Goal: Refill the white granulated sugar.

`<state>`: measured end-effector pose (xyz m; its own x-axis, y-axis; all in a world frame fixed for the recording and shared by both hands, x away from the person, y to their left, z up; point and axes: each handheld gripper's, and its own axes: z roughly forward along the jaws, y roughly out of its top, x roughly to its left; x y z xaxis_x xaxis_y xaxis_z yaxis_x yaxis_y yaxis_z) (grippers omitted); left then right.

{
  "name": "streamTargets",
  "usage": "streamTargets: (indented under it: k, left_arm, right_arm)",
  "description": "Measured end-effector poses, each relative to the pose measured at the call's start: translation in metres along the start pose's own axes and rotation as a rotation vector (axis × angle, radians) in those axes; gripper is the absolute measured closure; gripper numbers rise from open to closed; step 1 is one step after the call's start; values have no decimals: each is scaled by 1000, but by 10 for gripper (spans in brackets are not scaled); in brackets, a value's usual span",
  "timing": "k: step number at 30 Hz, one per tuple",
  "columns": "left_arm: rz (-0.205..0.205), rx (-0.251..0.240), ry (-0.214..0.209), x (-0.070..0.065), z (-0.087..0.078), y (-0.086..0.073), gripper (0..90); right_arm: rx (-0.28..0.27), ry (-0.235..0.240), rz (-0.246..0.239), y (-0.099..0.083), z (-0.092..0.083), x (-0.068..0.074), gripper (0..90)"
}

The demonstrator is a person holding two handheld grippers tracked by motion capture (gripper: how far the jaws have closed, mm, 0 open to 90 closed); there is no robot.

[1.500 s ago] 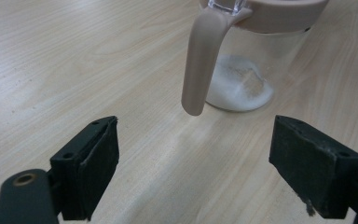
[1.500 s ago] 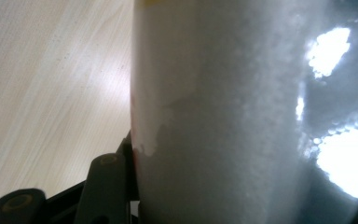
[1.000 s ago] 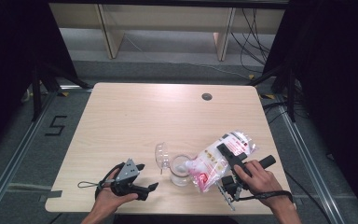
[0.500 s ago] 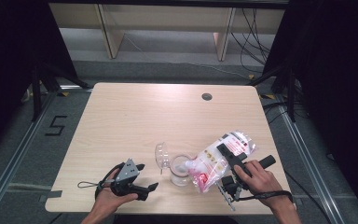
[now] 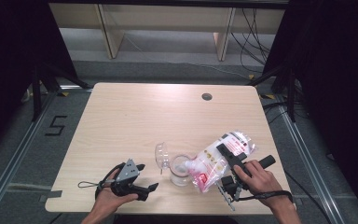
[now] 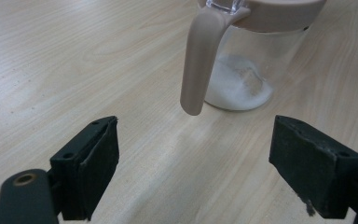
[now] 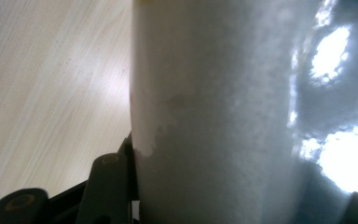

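Near the table's front edge stands a clear glass jar [image 5: 181, 170] with white powder at its bottom [image 6: 237, 86]. Its domed lid [image 5: 162, 155] is flipped open to the left. A beige handle [image 6: 198, 60] hangs down the jar's side. A plastic bag of white powder [image 5: 216, 158] lies tilted with its low corner over the jar's mouth. My right gripper [image 5: 223, 151] is shut on this bag [image 7: 223, 112], whose side presses against one finger [image 7: 109, 186]. My left gripper [image 5: 147, 177] rests on the table left of the jar, open and with nothing in it [image 6: 193, 177], pointing at the jar.
The wooden table [image 5: 168, 116] has a round cable hole [image 5: 207, 96] near its far edge. Pale shelf frames [image 5: 107, 28] stand on the floor behind it. Black stands and cables flank the table on both sides.
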<state>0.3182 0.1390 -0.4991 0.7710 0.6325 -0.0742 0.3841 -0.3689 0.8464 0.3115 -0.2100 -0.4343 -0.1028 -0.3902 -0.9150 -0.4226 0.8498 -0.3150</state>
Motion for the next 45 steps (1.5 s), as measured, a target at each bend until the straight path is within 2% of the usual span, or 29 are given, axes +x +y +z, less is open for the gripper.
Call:
streamTargets:
  k: [10, 11, 13, 14, 15, 16, 17, 18, 19, 20, 22, 26, 27, 28, 36, 45]
  left_arm:
    - [-7, -4, 2, -1, 0, 0, 154]
    - [21, 21, 12, 1, -1, 0, 154]
    - [10, 8, 7, 1, 0, 0, 154]
    - [-7, -6, 0, -1, 0, 0, 154]
    - [20, 18, 9, 2, -1, 0, 154]
    - [18, 16, 9, 1, -1, 0, 154]
    - [18, 16, 9, 1, -1, 0, 154]
    - [8, 6, 5, 1, 0, 0, 154]
    - [-1, -1, 2, 0, 0, 0, 154]
    - [19, 17, 9, 2, -1, 0, 154]
    - [1, 1, 3, 0, 0, 0, 154]
    - [-2, -2, 2, 0, 0, 0, 154]
    - [0, -1, -3, 1, 0, 0, 154]
    - [19, 17, 9, 2, -1, 0, 154]
    - [0, -2, -2, 1, 0, 0, 154]
    - [0, 1, -1, 1, 0, 0, 154]
  right_arm:
    - [3, 2, -4, 0, -1, 0, 525]
    - [4, 1, -5, 0, -1, 0, 525]
    - [5, 1, -6, 0, -1, 0, 526]
    - [12, -2, 15, 0, -2, 2, 526]
    - [12, -1, 13, 0, -2, 2, 526]
    - [-3, -7, -10, 0, -1, 0, 527]
    - [13, -1, 15, 0, -2, 2, 527]
    - [15, -1, 17, 1, -2, 2, 528]
    - [16, 5, 13, 1, -3, 1, 528]
    - [14, -5, 13, 1, -3, 2, 528]
    - [14, -1, 11, 1, -3, 1, 528]
    - [18, 1, 5, 1, -3, 0, 529]
    - [19, 0, 6, 1, -3, 1, 530]
    - [18, 1, 4, 1, -3, 0, 531]
    - [13, -11, -13, 2, -4, 0, 532]
    - [15, -19, 2, 3, -5, -1, 535]
